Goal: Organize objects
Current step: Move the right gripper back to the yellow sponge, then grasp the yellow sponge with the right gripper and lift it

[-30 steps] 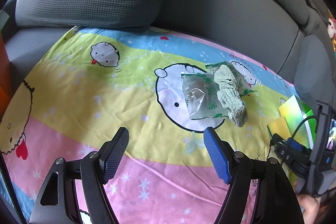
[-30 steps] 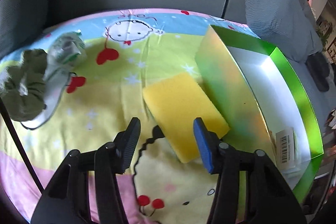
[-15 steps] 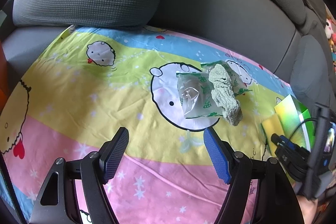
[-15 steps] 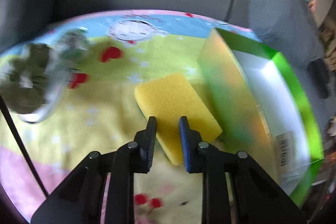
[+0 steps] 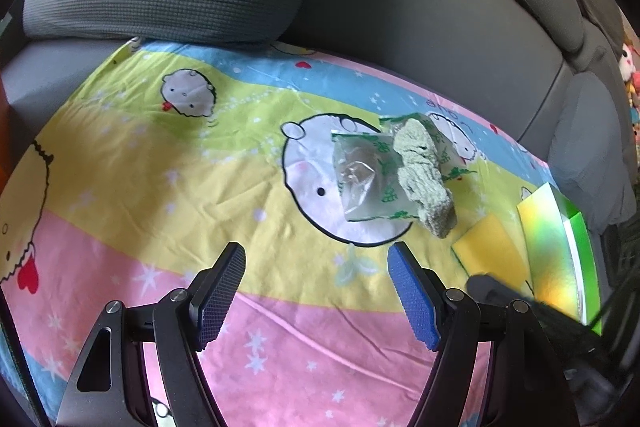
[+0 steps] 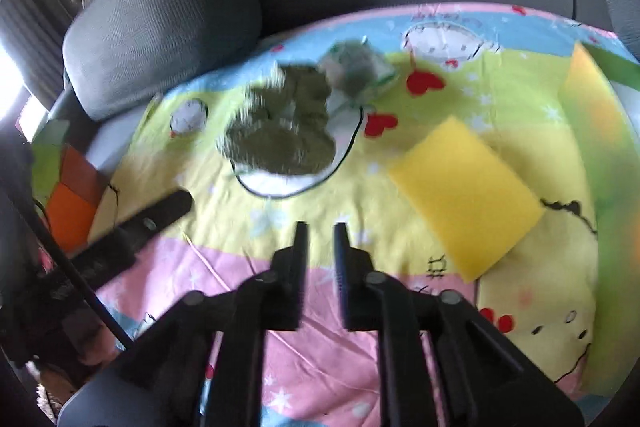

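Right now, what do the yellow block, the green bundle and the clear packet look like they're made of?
Yellow block: likely foam sponge, matte, soft-edged slab. Green bundle: looks like knitted or terry fabric, fuzzy, nubbly and slumped. Clear packet: thin plastic film, glossy, crinkled, with green print; the contents cannot be made out.

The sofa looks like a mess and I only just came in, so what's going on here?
A person holds a gripper in each hand over a cartoon sheet on the sofa. Neither holds anything. The left gripper hangs wide open short of a plastic bag with a green cloth lying on it. The right gripper, fingers nearly together and opening, has nothing between them; the yellow sponge lies to its right, beside a green box.
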Demonstrator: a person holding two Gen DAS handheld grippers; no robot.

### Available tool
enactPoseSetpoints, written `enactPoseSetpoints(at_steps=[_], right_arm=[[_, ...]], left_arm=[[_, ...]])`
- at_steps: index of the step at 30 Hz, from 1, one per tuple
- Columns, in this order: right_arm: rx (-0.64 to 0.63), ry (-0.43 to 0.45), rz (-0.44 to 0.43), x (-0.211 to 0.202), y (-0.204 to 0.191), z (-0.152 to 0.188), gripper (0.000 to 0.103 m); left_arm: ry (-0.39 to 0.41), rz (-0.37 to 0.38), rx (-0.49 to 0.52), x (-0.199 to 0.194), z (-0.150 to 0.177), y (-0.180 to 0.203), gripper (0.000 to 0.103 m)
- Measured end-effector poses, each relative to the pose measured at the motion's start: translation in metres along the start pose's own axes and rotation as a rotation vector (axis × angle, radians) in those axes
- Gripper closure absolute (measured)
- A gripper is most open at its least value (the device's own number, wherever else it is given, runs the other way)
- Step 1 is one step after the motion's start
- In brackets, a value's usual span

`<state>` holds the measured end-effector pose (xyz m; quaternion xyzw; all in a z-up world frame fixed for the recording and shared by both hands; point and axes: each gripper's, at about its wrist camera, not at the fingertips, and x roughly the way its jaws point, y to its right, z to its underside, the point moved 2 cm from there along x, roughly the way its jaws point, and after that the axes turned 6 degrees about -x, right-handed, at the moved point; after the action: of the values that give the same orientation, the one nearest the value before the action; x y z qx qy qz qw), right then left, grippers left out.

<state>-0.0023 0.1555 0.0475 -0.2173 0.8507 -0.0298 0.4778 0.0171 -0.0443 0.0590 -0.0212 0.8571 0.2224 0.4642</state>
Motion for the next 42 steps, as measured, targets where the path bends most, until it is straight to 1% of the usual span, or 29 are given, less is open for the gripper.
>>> enactPoseSetpoints(at_steps=[1, 2, 3, 4, 8, 10, 12, 16, 18, 22, 24, 26, 28, 31, 33, 36, 37, 38, 39, 40, 41, 42], right_arm=[[0.01, 0.023, 0.003, -0.006, 0.002, -0.002, 0.057], [0.027, 0.052, -0.001, -0.014, 0.008, -0.003, 0.045], [0.04, 0.072, 0.0, -0.02, 0.012, -0.003, 0.044], [0.067, 0.094, -0.005, -0.026, 0.02, -0.005, 0.044], [0.129, 0.124, -0.013, -0.031, 0.047, -0.017, 0.044], [0.159, 0.131, 0.003, -0.031, 0.06, -0.021, 0.044], [0.183, 0.112, 0.027, -0.025, 0.072, -0.021, 0.044], [0.229, 0.044, 0.033, -0.007, 0.093, -0.018, 0.044], [0.232, 0.019, 0.021, -0.001, 0.095, -0.015, 0.044], [0.239, -0.018, -0.048, 0.005, 0.089, -0.009, 0.048], [0.265, -0.034, -0.092, 0.008, 0.088, -0.006, 0.053], [0.294, -0.049, -0.133, 0.013, 0.091, -0.004, 0.057], [0.309, -0.065, -0.154, 0.018, 0.091, -0.002, 0.062], [0.32, -0.085, -0.182, 0.023, 0.087, 0.001, 0.063], [0.332, -0.093, -0.212, 0.026, 0.086, 0.002, 0.067], [0.352, -0.106, -0.225, 0.032, 0.087, 0.005, 0.068], [0.358, -0.106, -0.234, 0.033, 0.088, 0.006, 0.068], [0.357, -0.106, -0.236, 0.033, 0.087, 0.006, 0.068], [0.354, -0.107, -0.236, 0.032, 0.086, 0.006, 0.068], [0.348, -0.108, -0.231, 0.032, 0.085, 0.006, 0.068], [0.341, -0.107, -0.224, 0.031, 0.083, 0.006, 0.068], [0.336, -0.104, -0.215, 0.03, 0.082, 0.006, 0.068]], left_arm=[[-0.005, 0.009, 0.0, 0.001, 0.001, 0.002, 0.029], [-0.014, 0.026, 0.001, 0.002, 0.002, 0.006, 0.029], [-0.021, 0.038, 0.0, 0.004, 0.003, 0.008, 0.029], [-0.031, 0.054, -0.002, 0.005, 0.004, 0.012, 0.029], [-0.095, 0.133, -0.017, 0.019, 0.012, 0.033, 0.029], [-0.126, 0.146, -0.003, 0.027, 0.017, 0.046, 0.029], [-0.165, 0.157, 0.019, 0.038, 0.025, 0.062, 0.028], [-0.236, 0.169, 0.046, 0.054, 0.037, 0.082, 0.027], [-0.261, 0.174, 0.052, 0.06, 0.041, 0.088, 0.027], [-0.281, 0.166, 0.035, 0.068, 0.043, 0.091, 0.026], [-0.282, 0.182, 0.027, 0.069, 0.043, 0.092, 0.021], [-0.282, 0.199, 0.036, 0.066, 0.045, 0.094, 0.021], [-0.283, 0.2, 0.047, 0.068, 0.046, 0.097, 0.021], [-0.277, 0.194, 0.066, 0.07, 0.046, 0.1, 0.021], [-0.265, 0.193, 0.087, 0.072, 0.047, 0.103, 0.021], [-0.254, 0.182, 0.111, 0.075, 0.047, 0.106, 0.021], [-0.25, 0.179, 0.115, 0.075, 0.047, 0.107, 0.022], [-0.248, 0.182, 0.119, 0.075, 0.047, 0.108, 0.026], [-0.254, 0.203, 0.125, 0.075, 0.047, 0.109, 0.034], [-0.26, 0.218, 0.123, 0.075, 0.047, 0.11, 0.039], [-0.268, 0.233, 0.114, 0.075, 0.048, 0.11, 0.041], [-0.264, 0.232, 0.112, 0.074, 0.048, 0.11, 0.043]])
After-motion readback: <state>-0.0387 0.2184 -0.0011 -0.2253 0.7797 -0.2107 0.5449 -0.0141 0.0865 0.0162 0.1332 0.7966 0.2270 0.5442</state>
